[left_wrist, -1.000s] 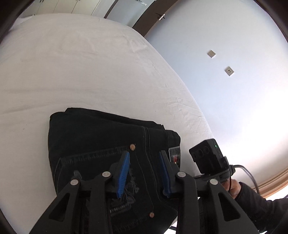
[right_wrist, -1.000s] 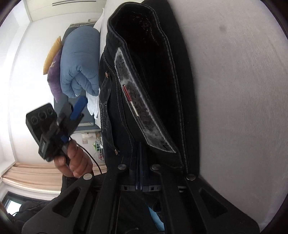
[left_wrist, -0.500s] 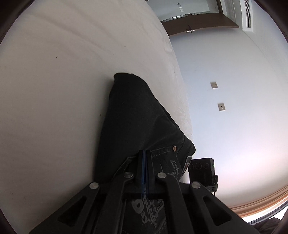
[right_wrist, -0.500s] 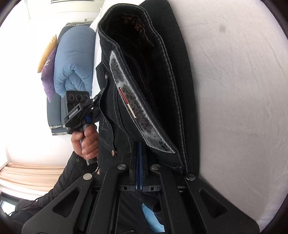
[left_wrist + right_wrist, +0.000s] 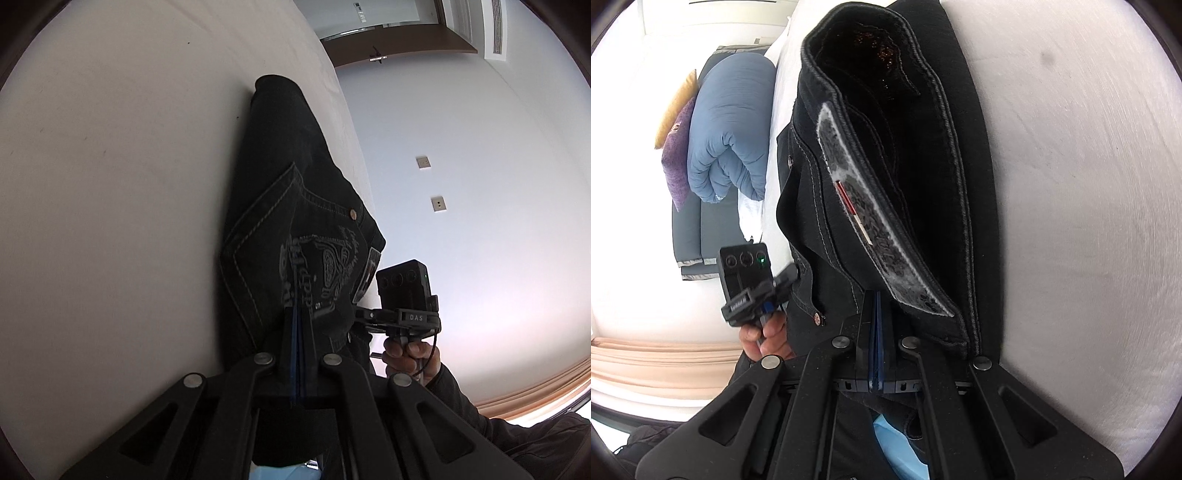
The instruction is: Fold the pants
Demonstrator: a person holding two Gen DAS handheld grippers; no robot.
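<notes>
Left wrist view, pants: your pants (image 5: 295, 206) lie folded in a dark bundle on the white bed (image 5: 110, 184), near its edge, pocket side up

Left wrist view, left gripper: your left gripper (image 5: 297, 314) has its jaws closed together, and the denim by the pocket print seems pinched between them

Left wrist view, other hand: your right hand (image 5: 410, 354) holds its gripper just beside the waistband corner, I think so that both near corners are controlled together

Right wrist view, pants: here the waistband opens toward the camera and shows the grey inner label; the bundle lies along the bed (image 5: 1071, 184)

Right wrist view, right gripper: your right gripper (image 5: 876, 314) is clenched too, with denim of the waistband at its tips; the bite itself is partly hidden

Right wrist view, left hand: your left hand (image 5: 764, 332) is close at the pants' side edge

Right wrist view, background: a blue duvet (image 5: 727, 129) lies well apart

Reason of the hold: two grips at the near end would let you lift or pull it evenly for the next fold
</notes>
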